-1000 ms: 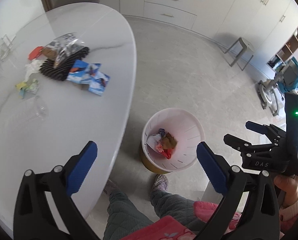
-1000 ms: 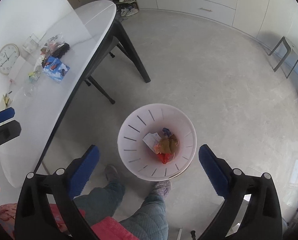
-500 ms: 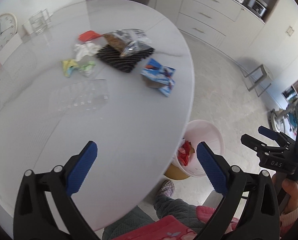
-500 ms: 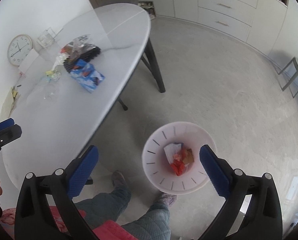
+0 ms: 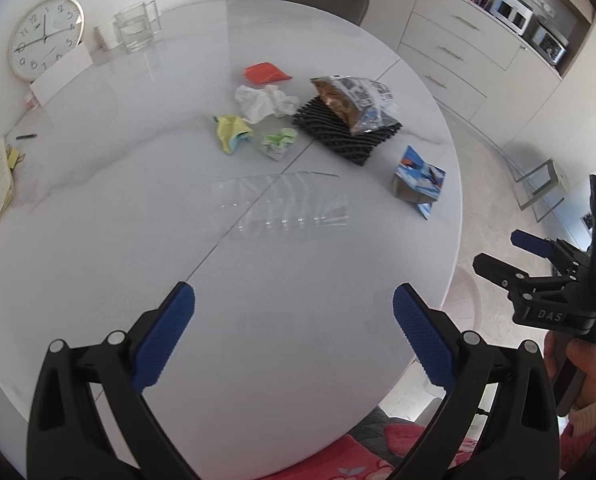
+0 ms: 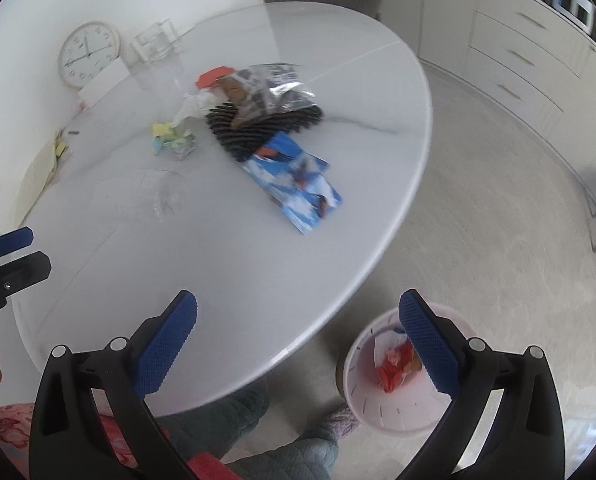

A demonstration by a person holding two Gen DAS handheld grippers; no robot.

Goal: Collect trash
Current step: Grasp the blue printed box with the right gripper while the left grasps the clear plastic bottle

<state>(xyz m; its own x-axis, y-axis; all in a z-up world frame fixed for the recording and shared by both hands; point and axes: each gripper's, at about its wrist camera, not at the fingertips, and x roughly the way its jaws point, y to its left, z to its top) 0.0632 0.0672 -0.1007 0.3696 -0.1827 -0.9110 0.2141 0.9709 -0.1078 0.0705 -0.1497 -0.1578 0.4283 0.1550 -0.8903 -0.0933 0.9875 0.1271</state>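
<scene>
Both the left gripper and right gripper hover jaws wide, empty, over the white round bench; blue-and-white snack packet lies ahead near the bench's bin-side edge, long axis diagonal, likely nearer the right.

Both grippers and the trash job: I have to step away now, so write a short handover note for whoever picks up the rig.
Left gripper: open, empty, over the near part of the white table.
Right gripper: open, empty, at the table's edge above the pink bin.
Done: the bin on the floor already holds some red and white scraps.
Left on the table: blue wrapper, snack bag on a black ridged tray, clear plastic tray, white tissue, red wrapper, yellow wrapper, green wrapper.
</scene>
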